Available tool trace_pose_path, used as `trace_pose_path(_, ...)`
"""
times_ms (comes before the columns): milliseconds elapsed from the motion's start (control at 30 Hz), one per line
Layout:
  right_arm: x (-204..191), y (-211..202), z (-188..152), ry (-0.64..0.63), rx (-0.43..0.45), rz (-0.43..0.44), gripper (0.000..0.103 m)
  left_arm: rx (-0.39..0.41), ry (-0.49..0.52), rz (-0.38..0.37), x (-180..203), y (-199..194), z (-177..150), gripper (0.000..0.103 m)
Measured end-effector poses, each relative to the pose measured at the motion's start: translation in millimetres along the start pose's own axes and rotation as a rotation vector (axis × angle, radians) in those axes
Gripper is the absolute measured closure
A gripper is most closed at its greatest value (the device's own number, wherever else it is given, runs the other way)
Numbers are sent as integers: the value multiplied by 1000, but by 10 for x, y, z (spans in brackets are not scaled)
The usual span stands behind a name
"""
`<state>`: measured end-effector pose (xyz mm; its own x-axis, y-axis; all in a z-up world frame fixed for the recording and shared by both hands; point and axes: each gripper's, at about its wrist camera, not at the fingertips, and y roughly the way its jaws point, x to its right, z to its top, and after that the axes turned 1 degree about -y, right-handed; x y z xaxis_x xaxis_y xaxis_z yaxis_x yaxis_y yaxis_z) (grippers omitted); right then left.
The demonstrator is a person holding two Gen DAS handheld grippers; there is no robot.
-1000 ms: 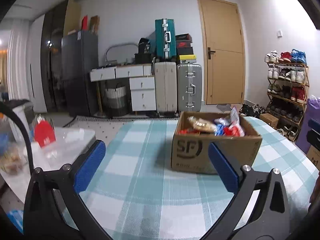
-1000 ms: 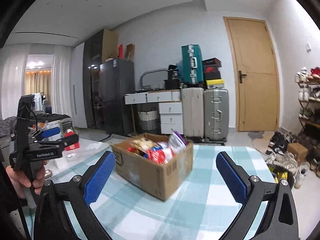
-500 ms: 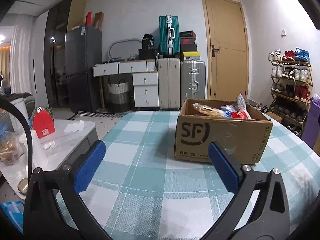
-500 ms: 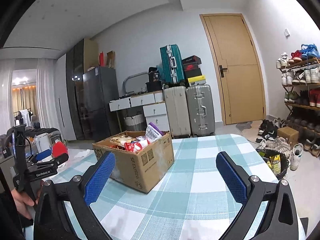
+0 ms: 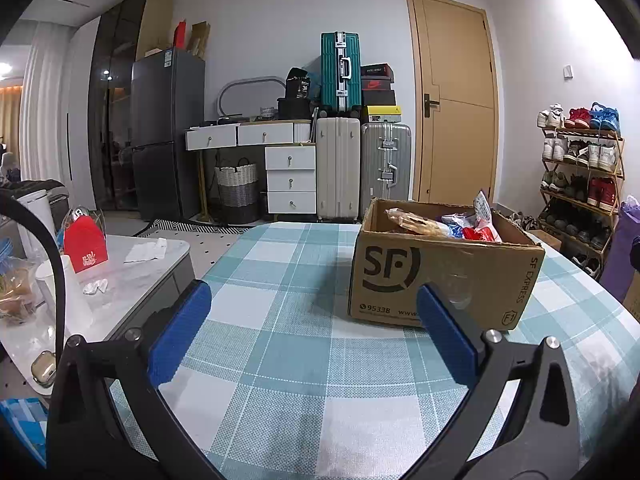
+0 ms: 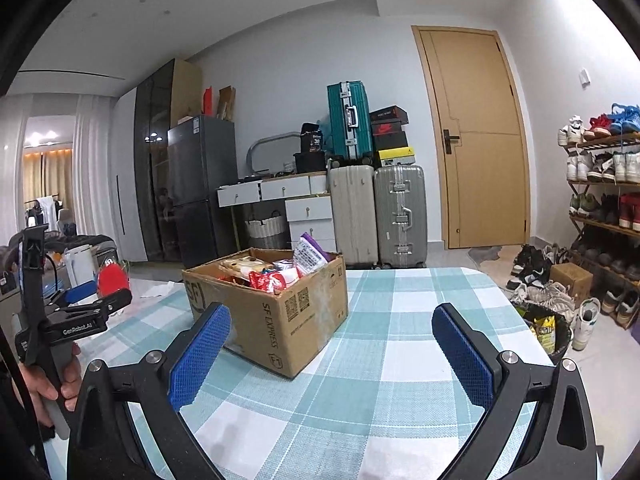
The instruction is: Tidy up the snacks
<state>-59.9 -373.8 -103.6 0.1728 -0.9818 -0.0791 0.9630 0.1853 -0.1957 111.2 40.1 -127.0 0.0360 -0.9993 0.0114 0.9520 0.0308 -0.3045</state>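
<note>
Left claw (image 5: 312, 334) is spread wide with nothing in it, low over the checked surface (image 5: 280, 360); cardboard box (image 5: 440, 280) sits far right, snack packets (image 5: 444, 226) piled inside. Right claw (image 6: 330, 354), same deal, gaping and empty, box far left. No loose snacks visible, so sorted or about to be unpacked, can't say.

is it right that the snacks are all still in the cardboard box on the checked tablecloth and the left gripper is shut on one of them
Not quite. The left gripper is open and holds nothing, as the left wrist view shows. The rest stands: the snacks sit in the cardboard box on the checked tablecloth.
</note>
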Motion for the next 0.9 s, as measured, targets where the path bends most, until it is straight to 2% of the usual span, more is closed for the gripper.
trace_pose_path(900,29,32,-63,7,-1,12,1,2,-1,6,11,5,-2,1)
